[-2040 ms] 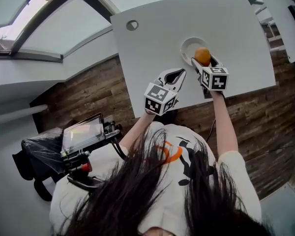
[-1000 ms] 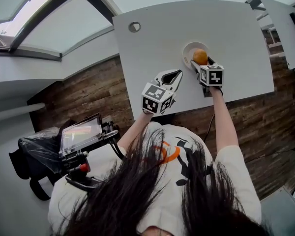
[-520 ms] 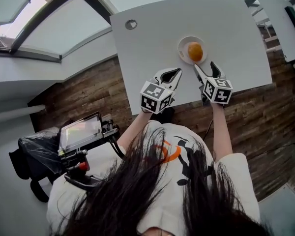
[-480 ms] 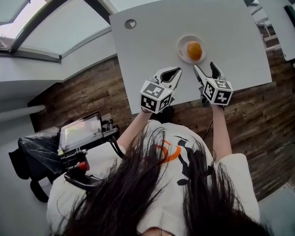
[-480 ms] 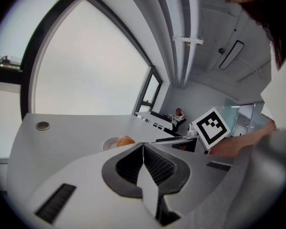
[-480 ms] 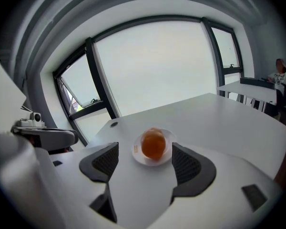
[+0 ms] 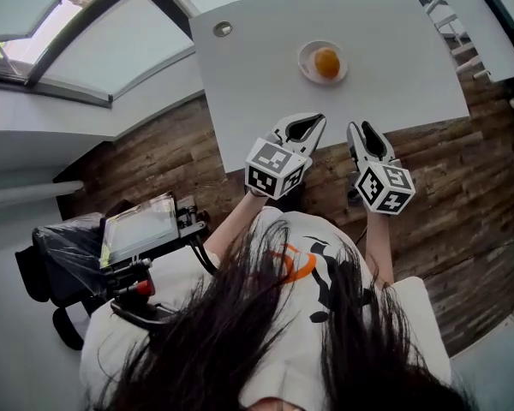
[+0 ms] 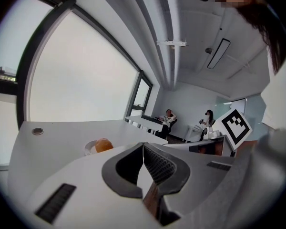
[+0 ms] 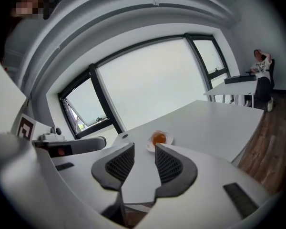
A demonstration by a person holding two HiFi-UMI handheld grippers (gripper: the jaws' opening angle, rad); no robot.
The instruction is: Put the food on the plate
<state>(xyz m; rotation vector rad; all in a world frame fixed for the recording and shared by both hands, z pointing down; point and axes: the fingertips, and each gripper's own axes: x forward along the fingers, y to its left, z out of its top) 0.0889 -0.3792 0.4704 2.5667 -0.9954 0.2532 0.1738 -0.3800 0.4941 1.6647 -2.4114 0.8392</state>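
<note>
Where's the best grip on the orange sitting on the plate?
Grip across the orange's widest middle, with the tongs coming down from above and one pad on each side. It is round, with no handle or edge to catch. It also sits inside the shallow plate, whose raised rim would likely get in the way of a low, level approach.

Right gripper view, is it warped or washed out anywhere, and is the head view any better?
Right gripper view: strong fisheye, window frames bow into arcs, panes blown out white, corners black, yet the orange food stays sharp. Head view: table edges curve too, but light is even, no glare on the plate.
</note>
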